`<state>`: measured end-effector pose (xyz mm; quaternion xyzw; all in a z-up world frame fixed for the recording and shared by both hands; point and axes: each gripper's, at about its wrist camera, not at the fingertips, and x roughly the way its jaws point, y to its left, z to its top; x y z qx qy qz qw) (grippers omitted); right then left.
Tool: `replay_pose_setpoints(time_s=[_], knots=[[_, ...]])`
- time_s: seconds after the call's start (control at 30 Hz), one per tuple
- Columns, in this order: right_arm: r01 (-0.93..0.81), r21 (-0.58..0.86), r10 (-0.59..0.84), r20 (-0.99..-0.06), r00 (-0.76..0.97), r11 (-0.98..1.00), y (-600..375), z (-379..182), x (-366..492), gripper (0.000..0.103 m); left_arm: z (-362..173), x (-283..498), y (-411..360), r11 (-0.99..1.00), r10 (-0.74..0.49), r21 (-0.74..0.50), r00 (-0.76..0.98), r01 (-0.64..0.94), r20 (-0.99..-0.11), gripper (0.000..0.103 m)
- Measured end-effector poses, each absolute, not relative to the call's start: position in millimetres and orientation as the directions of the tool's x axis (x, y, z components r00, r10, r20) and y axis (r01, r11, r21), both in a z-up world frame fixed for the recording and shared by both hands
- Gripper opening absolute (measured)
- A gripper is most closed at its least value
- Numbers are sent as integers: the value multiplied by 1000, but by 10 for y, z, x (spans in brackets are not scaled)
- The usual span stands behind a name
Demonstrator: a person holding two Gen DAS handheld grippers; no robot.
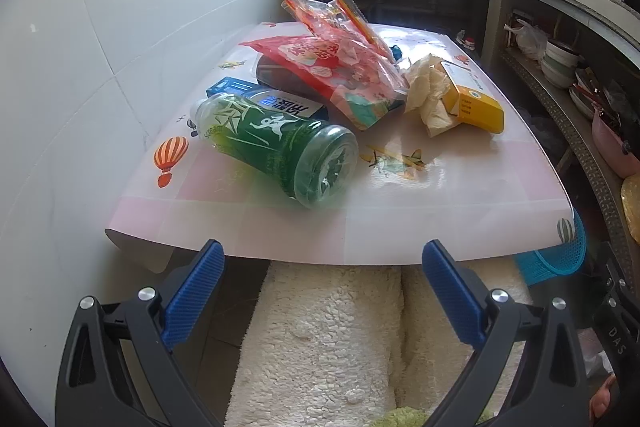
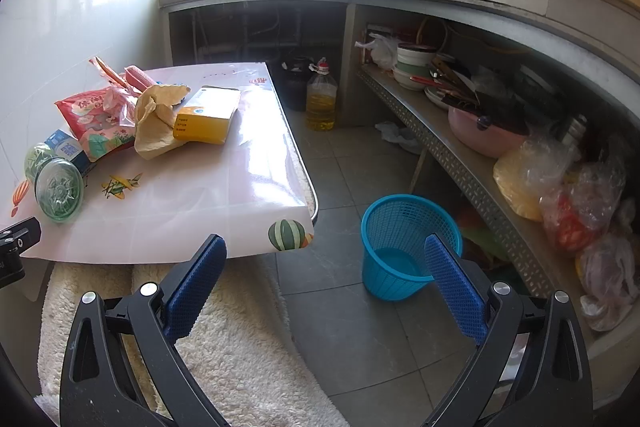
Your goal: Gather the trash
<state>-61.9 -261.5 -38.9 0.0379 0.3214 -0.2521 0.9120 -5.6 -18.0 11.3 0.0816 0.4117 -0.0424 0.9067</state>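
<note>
Both grippers, the left gripper [image 1: 322,263] and the right gripper [image 2: 325,259], hang spread wide and empty off the near edge of the table [image 1: 440,211]. On it lie a green plastic bottle [image 1: 280,147] on its side, a red snack bag [image 1: 340,75], a crumpled tissue [image 1: 430,91] and a yellow box [image 1: 472,99]. On the floor to the right stands a blue mesh wastebasket [image 2: 404,247].

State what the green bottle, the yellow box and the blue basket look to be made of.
Green bottle: clear tinted plastic, glossy; light passes through its moulded base.
Yellow box: thin printed cardboard, likely with a slight sheen; flat faces and sharp folded edges.
Blue basket: rigid moulded plastic, with an open lattice wall and a solid bottom.
</note>
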Motion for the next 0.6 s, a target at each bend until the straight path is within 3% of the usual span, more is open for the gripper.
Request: replay_pose_setpoints(time_s=[0.6], knots=[[484, -91, -434, -604, 669, 871, -2617, -389, -632, 95, 89, -34, -144, 983, -2, 117, 655, 139, -756, 97]])
